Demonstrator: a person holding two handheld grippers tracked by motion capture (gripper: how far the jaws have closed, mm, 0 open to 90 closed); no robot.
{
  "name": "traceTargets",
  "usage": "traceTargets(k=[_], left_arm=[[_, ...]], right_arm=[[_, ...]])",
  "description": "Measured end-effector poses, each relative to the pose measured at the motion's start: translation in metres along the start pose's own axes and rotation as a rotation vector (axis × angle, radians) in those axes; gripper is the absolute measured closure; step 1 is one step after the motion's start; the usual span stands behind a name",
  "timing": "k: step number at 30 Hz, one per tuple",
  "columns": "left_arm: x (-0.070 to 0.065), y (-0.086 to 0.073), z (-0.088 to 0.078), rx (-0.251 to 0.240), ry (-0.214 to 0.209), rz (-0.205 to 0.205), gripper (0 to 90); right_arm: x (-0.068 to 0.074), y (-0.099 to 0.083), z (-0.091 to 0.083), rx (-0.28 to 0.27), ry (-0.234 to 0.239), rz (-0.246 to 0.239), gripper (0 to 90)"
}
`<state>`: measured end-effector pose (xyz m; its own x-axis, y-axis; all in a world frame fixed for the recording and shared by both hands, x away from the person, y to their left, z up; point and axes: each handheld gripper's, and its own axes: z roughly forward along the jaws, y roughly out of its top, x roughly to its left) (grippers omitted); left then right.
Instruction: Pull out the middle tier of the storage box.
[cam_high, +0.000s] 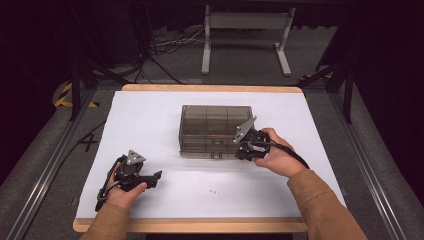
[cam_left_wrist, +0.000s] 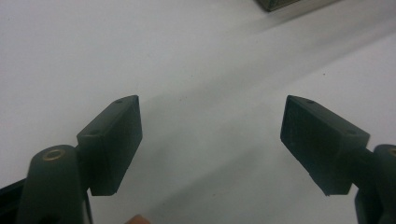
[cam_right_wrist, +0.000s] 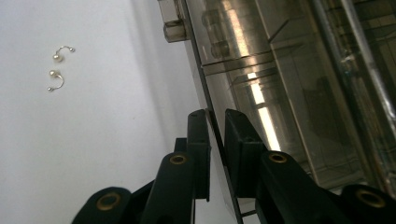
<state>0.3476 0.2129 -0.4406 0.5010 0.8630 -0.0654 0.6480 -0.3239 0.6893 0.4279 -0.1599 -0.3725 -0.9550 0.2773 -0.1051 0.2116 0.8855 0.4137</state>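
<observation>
A smoky clear plastic box (cam_high: 215, 127) with inner compartments stands in the middle of the white table (cam_high: 150, 115). My right gripper (cam_high: 239, 151) is at its front right corner. In the right gripper view its jaws (cam_right_wrist: 215, 114) stand narrowly together on a thin clear front panel of the box (cam_right_wrist: 280, 70), one pad on each side. Two small pearl earrings (cam_right_wrist: 57, 57) lie on the table to the left of the box there, and show as tiny specks (cam_high: 214, 190) near the table's front. My left gripper (cam_high: 152, 177) rests low at the front left, open, with only bare table between its pads (cam_left_wrist: 212, 112).
The table's wooden edge (cam_high: 200, 226) runs along the front. Beyond the table stand a white metal frame (cam_high: 245, 35) and cables on the grey floor. Metal rails (cam_high: 45, 175) flank both sides.
</observation>
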Motion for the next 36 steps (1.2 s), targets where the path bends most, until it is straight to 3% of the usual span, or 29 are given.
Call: traceTargets(k=[10, 23, 36], left_arm=[[-0.001, 0.0, -0.001, 0.003, 0.004, 0.002, 21.4], [-0.001, 0.0, 0.0, 0.004, 0.004, 0.001, 21.4], [-0.001, 0.0, 0.0, 0.005, 0.008, 0.004, 21.4]], right_arm=[[0.012, 0.0, -0.009, 0.009, 0.018, -0.031, 82.8], [0.027, -0.004, -0.012, -0.019, 0.039, -0.088, 85.2], [0.033, -0.009, -0.014, -0.027, 0.051, -0.116, 85.3]])
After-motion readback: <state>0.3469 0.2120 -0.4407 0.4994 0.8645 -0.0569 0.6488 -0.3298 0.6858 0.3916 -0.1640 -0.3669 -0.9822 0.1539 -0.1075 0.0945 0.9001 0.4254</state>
